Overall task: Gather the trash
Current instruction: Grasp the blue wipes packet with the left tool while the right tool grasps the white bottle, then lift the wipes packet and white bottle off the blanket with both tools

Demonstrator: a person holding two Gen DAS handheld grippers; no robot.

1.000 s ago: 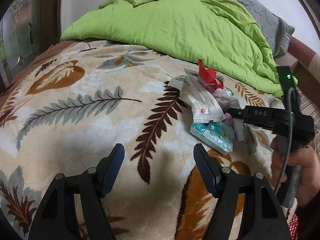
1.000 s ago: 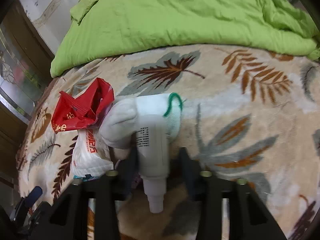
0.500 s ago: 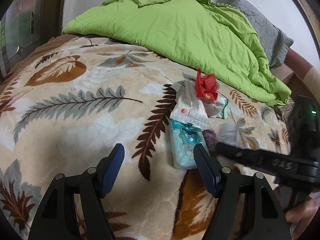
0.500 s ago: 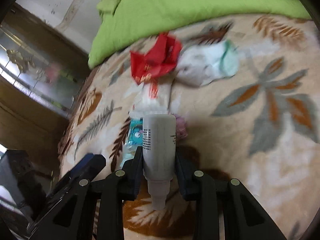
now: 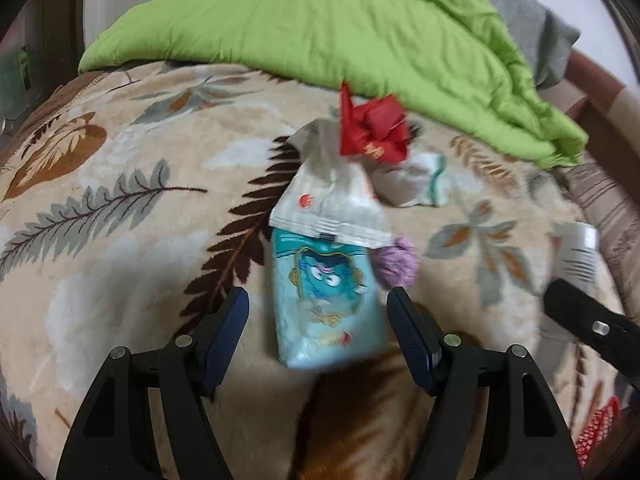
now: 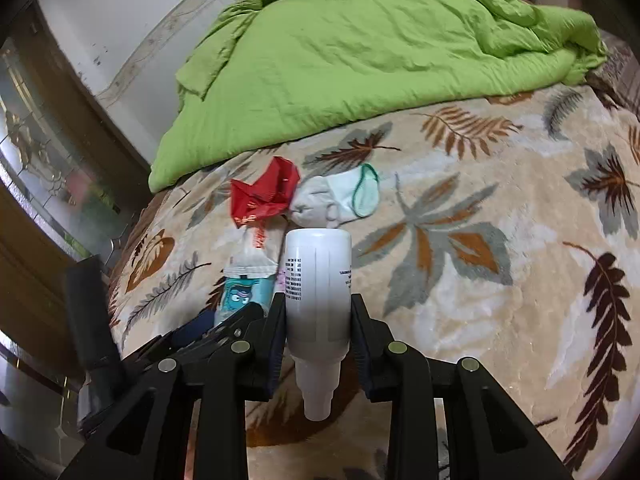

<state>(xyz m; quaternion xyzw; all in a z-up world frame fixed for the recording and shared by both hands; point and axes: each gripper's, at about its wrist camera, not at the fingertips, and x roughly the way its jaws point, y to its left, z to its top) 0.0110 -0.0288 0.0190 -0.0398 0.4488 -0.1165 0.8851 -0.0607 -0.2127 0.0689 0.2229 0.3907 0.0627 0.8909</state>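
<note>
Lying just ahead of the left tongs (image 5: 318, 334), the blue snack packet (image 5: 326, 300) rested on the bed's leaf-patterned blanket (image 5: 120, 240), its near end already between the spread, empty fingers and its long axis running straight away from them, roughly in line with the reach. A white wrapper (image 5: 332, 204) overlapped its far end. The right tongs (image 6: 318, 332) were clenched on a white bottle (image 6: 318, 288), cap toward the camera, so the left looked the freer, nearer one for the packet.
</note>
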